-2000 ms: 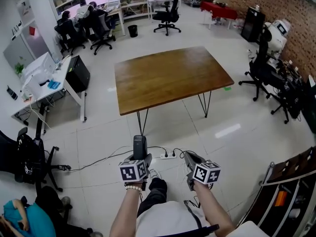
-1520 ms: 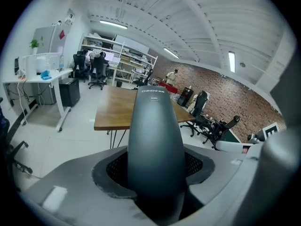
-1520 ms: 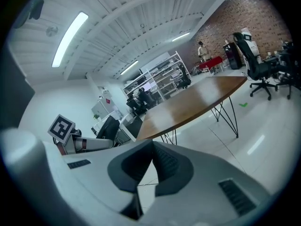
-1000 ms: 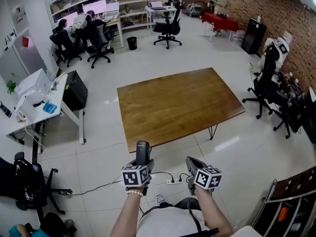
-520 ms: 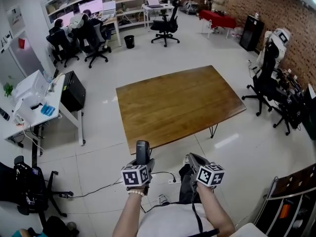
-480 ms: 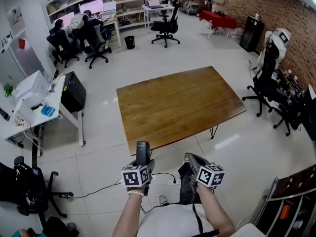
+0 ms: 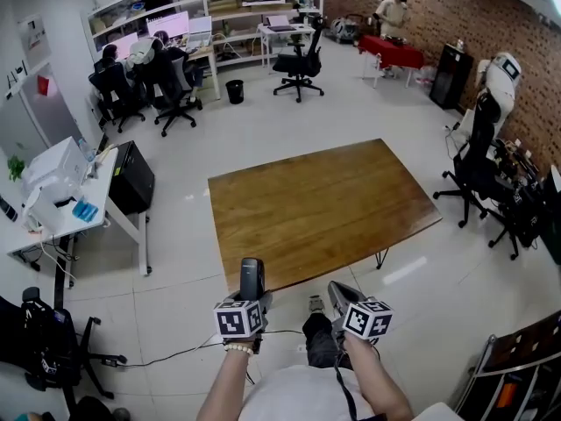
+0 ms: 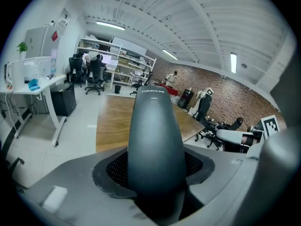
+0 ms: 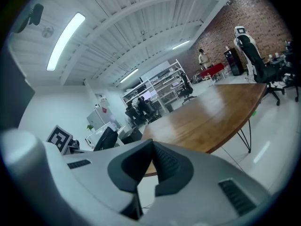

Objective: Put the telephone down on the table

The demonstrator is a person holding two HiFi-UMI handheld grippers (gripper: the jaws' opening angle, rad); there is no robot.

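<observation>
The telephone (image 7: 252, 274) is a black cordless handset standing upright in my left gripper (image 7: 251, 295), whose jaws are shut on its lower part. In the left gripper view the telephone (image 8: 155, 135) fills the middle between the grey pads, and the left gripper (image 8: 155, 178) points toward the wooden table (image 8: 112, 121). My right gripper (image 7: 340, 295) hovers beside it at the right, shut with nothing in it; its dark pads (image 9: 162, 166) meet in the right gripper view. Both grippers hang over the floor just short of the near edge of the brown table (image 7: 320, 204).
Black hairpin legs (image 7: 383, 258) carry the table. A cable and power strip (image 7: 307, 303) lie on the white floor below my hands. Desks and office chairs (image 7: 123, 90) stand at the left and back, more chairs (image 7: 478, 169) at the right, a shelf (image 7: 517, 367) at the lower right.
Both grippers have moved forward, and the table's near edge now lies closer to them. The left gripper still holds the telephone the same way; the right stays shut.
</observation>
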